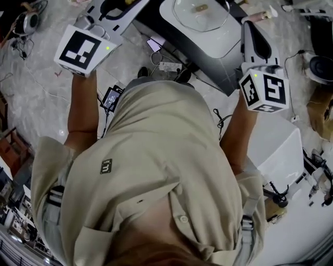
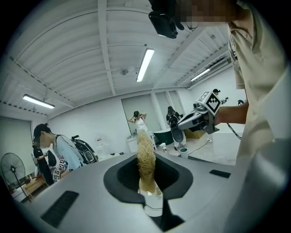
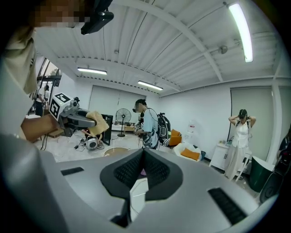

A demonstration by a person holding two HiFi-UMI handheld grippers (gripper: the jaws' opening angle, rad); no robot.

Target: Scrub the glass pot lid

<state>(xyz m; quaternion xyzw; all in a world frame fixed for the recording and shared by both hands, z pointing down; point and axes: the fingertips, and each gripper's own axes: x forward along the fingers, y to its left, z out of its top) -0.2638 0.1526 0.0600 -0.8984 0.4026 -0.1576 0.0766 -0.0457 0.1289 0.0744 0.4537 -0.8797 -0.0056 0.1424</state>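
Note:
My left gripper is shut on a tan fibrous scrub pad that sticks up past its jaws. It is raised and points across the room, not at the lid. The right gripper view shows that pad from the side. My right gripper is shut, with nothing seen between its jaws, and is also held up. In the head view the round glass pot lid with a knob lies in a white basin at the top, beyond both marker cubes. Neither gripper is near it.
My own torso fills the middle of the head view. A white box stands low on the right and cables lie on the floor at left. A person with a backpack and a floor fan are in the room.

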